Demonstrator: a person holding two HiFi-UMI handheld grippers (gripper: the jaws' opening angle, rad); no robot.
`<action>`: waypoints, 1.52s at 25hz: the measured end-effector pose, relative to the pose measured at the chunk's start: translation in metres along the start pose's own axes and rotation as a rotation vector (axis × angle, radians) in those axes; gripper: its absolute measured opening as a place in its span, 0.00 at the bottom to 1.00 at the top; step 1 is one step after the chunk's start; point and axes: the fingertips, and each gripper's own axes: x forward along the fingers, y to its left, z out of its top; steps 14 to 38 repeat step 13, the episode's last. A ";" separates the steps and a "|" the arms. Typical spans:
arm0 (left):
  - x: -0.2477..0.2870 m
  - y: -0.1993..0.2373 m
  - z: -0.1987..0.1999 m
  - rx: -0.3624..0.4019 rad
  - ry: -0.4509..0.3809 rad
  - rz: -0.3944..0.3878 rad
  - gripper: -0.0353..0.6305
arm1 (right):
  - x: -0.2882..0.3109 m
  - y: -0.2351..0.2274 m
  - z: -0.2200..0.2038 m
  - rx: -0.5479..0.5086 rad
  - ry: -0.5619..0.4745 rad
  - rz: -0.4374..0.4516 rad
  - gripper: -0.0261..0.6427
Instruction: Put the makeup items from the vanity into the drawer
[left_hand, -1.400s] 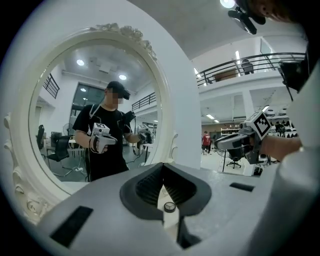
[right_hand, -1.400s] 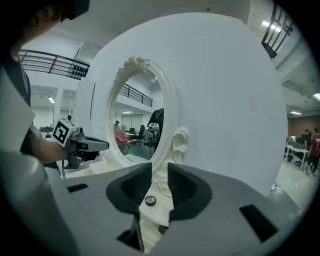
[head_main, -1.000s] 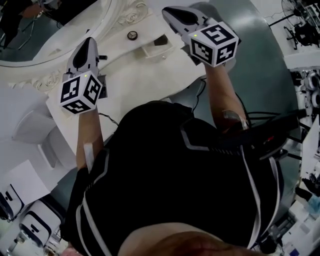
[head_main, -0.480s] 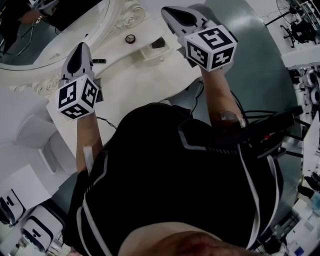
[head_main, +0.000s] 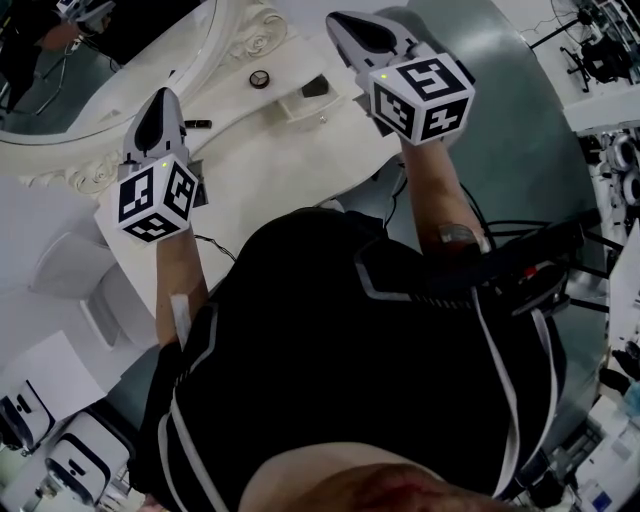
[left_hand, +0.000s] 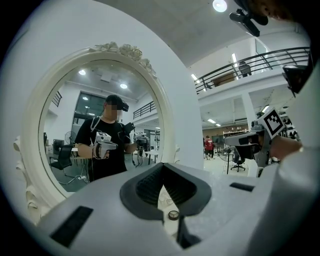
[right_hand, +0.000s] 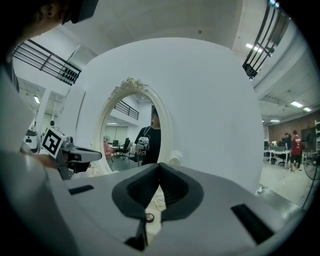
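White vanity top (head_main: 270, 160) lies under us, and we hold both tools level above it. Our left gripper (head_main: 166, 95) has its jaws pressed together with nothing between them. Our right gripper (head_main: 338, 22) is likewise closed and empty.

Just to the right of the left jaws, near their tips, a slim black makeup stick (head_main: 197, 123) lies flat on the top. Between the two pairs of jaws, nearer the right pair and a little short of their tips, the drawer (head_main: 300, 103) stands pulled open. A dark item (head_main: 314, 87) sits inside it; we cannot tell what it is.

Ahead of both pairs of jaws a small round pot (head_main: 260, 78) rests on the vanity. It is apart from the stick and outside the drawer, and each gripper view shows it through the slit under its closed jaws.

Beyond the pot stands the oval mirror (left_hand: 100, 140) in its carved white frame, showing a person in black with a gripper in each hand. Farther off we see a balcony railing (left_hand: 260, 57) and ceiling lights.
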 end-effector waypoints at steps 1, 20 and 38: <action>0.000 0.000 0.000 0.000 -0.002 0.001 0.06 | 0.000 0.000 0.000 0.001 0.002 -0.001 0.05; -0.001 -0.001 0.005 -0.007 -0.023 -0.008 0.06 | 0.000 0.000 0.003 0.029 -0.004 -0.016 0.05; -0.001 -0.001 0.005 -0.007 -0.023 -0.008 0.06 | 0.000 0.000 0.003 0.029 -0.004 -0.016 0.05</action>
